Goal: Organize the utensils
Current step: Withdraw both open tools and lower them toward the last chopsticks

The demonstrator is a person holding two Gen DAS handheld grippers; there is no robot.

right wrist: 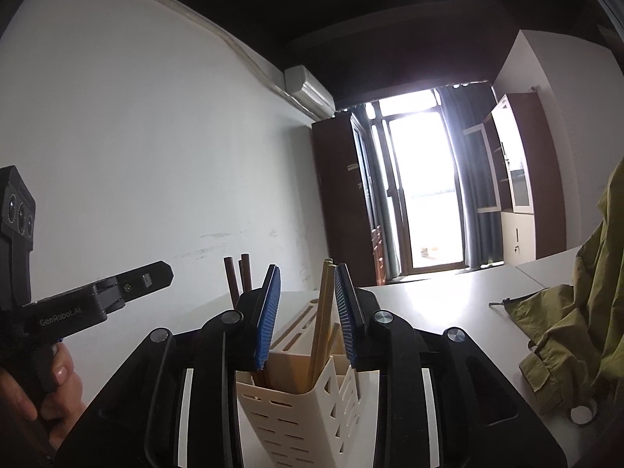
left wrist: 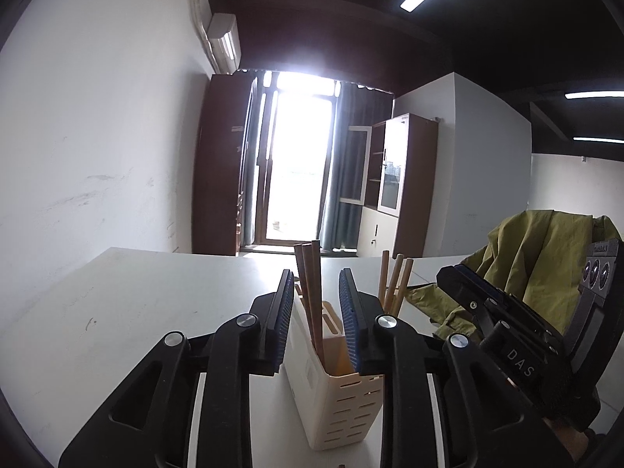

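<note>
A cream slotted utensil holder [left wrist: 343, 405] stands on the white table [left wrist: 136, 292]. In the left wrist view my left gripper [left wrist: 316, 273] is open around two dark brown chopsticks [left wrist: 312, 292] that stand in the holder; they lean near the left pad, with a gap to the right pad. Light wooden chopsticks [left wrist: 394, 284] stand in another compartment. In the right wrist view my right gripper [right wrist: 307, 269] is open around those light chopsticks [right wrist: 325, 304], which rest close to the right pad inside the holder [right wrist: 288, 421]. The dark chopsticks [right wrist: 238, 280] rise at the left.
An olive green jacket [left wrist: 546, 257] lies heaped on the table to the right [right wrist: 565, 331]. Each gripper shows in the other's view: the right gripper [left wrist: 452, 280], and the left gripper [right wrist: 156, 275] held by a hand [right wrist: 46, 386]. A white wall runs along the left.
</note>
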